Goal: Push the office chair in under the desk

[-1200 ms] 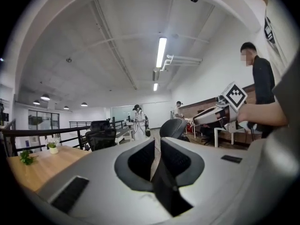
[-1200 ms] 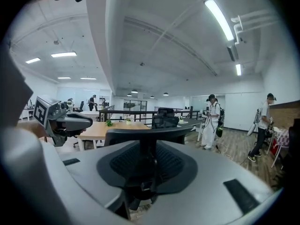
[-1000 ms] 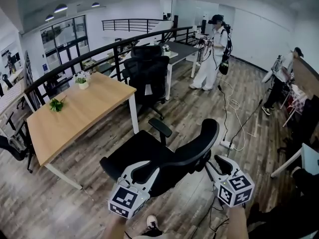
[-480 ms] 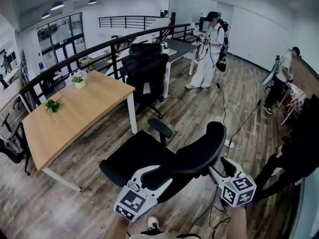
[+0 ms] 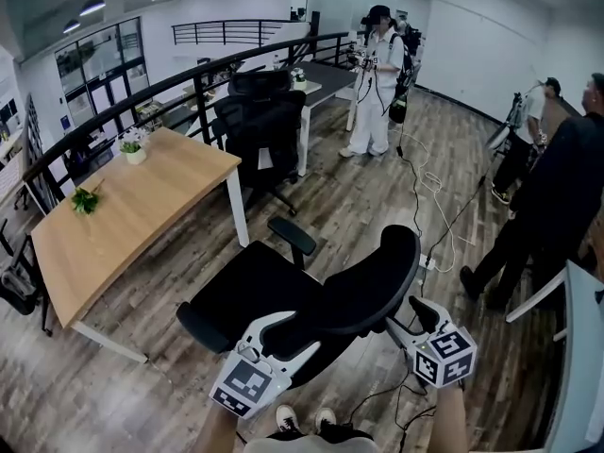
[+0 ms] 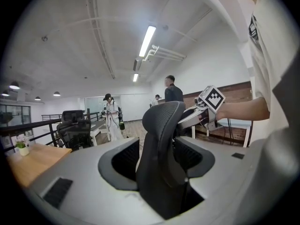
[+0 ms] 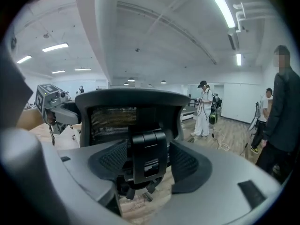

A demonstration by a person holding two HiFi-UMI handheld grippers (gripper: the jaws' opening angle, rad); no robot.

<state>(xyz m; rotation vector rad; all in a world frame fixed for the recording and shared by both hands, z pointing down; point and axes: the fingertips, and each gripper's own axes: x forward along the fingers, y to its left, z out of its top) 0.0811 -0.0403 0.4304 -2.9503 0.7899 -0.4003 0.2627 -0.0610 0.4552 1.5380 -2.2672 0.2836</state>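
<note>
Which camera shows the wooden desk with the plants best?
The head view: the wooden desk shows whole, top and legs. The left gripper view catches only a corner at its left edge; in the right gripper view the office chair blocks nearly all of it.

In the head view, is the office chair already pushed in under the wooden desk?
No, the office chair stands on the floor, apart from the wooden desk.

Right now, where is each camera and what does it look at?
Head view: on the person's head, looking down at office chair, desk, left gripper, right gripper, shoes.
Left gripper view: on the left gripper, facing the backrest edge-on; right gripper and forearm show.
Right gripper view: on the right gripper, facing the backrest's rear; left gripper shows.
Shared: the office chair; both grippers' jaws have just been opening, backrest between them.
</note>
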